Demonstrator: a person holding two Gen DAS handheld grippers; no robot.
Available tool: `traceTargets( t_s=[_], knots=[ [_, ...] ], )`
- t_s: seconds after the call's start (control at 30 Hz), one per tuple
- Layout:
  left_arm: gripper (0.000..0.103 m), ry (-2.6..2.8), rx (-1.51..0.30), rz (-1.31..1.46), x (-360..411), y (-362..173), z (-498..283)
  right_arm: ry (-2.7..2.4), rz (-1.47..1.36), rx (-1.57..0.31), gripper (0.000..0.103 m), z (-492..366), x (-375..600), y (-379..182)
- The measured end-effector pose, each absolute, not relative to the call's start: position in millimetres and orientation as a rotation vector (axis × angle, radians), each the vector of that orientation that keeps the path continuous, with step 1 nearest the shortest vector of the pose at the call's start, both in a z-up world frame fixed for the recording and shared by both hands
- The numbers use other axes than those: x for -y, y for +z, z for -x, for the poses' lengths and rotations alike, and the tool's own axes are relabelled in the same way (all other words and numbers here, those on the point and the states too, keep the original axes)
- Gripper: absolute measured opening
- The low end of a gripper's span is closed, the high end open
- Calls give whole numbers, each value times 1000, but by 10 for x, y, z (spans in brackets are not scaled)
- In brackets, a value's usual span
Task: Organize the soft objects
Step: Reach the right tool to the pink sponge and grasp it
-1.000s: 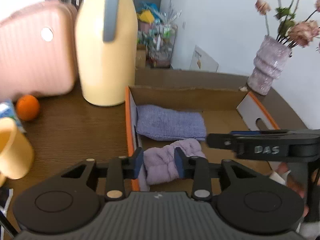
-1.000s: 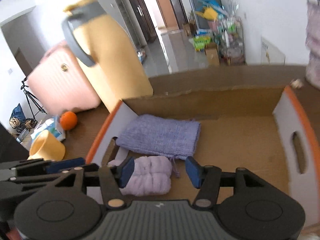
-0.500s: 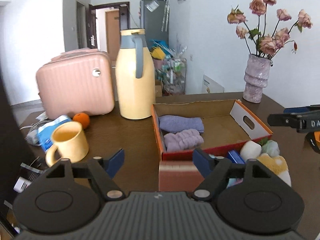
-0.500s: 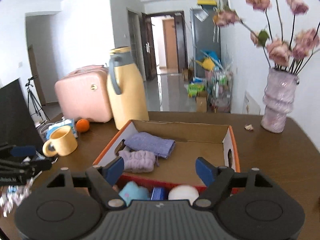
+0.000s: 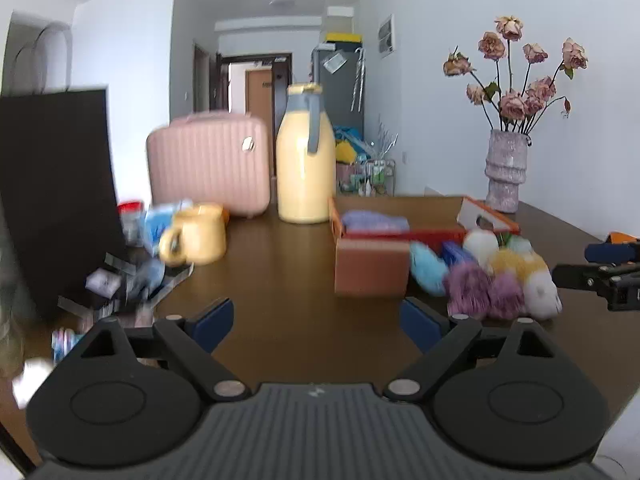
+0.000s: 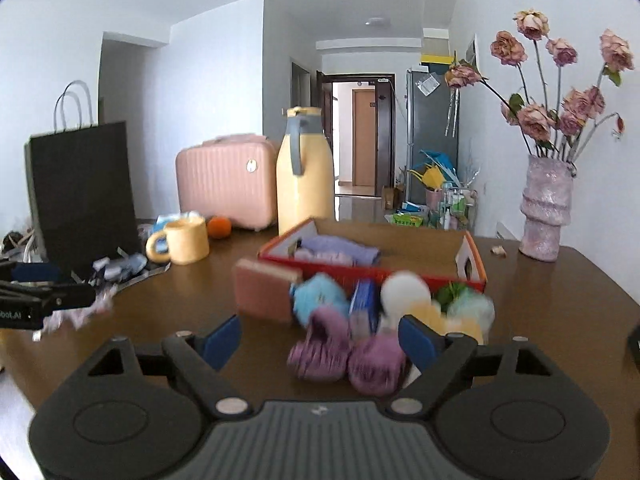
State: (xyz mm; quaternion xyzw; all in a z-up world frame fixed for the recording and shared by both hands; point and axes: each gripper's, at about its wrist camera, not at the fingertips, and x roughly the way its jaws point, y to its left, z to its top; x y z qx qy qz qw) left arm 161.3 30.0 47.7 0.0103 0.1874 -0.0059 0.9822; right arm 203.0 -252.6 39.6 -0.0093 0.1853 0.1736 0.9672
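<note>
Item — purple plush pair (image 6: 348, 354): two fuzzy mauve pieces side by side on the surface (image 6: 560, 312), lower centre of the right wrist view, front of the loose soft pile, just before the orange-rimmed box (image 6: 476, 256).
Bearing — pair runs left-to-right across the frame, directly ahead of the right gripper (image 6: 320, 340); jaws opening, nothing pressed between the pads.
Left gripper (image 5: 316, 320) — jaws likewise opening, empty; in its view the pair (image 5: 484, 294) sits off to centre-right, beyond its right finger.
Judgement — right hand nearer, better aligned.
Box contents — folded lilac cloth (image 6: 340, 250), upper centre.
</note>
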Motion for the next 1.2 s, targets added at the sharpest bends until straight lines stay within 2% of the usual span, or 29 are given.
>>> traceTargets(
  t_s=[0.17,0.33,0.77,0.8,0.9,0.97,1.03,1.1,1.2],
  knots=[
    [92,-50,-468,44,-386,208,-1356,330,0,-412,86,-1575,2566,100],
    [92,-51,-470,59,-449,187,-1411,342,-37,-463,86,-1508,2555,5],
    [92,-104,-507,60,-517,116,-1984,358,-90,-522,84,-2059,2386,-21],
    [91,-127,-499,65,-537,124,-2108,358,-102,-531,82,-2166,2360,-8],
    [85,-120,-524,106,-591,214,-2603,372,-120,-539,65,-2549,2232,83],
    [76,-161,-511,152,-636,300,-2936,396,-148,-521,58,-2819,2153,160],
    [59,-190,-519,176,-629,356,-3291,401,-178,-507,47,-3099,2059,228],
    [52,-210,-553,191,-603,352,-3589,412,-195,-496,43,-3348,1960,254],
    [49,-254,-608,226,-569,277,-3972,420,-218,-526,39,-3764,1793,224]
  ],
)
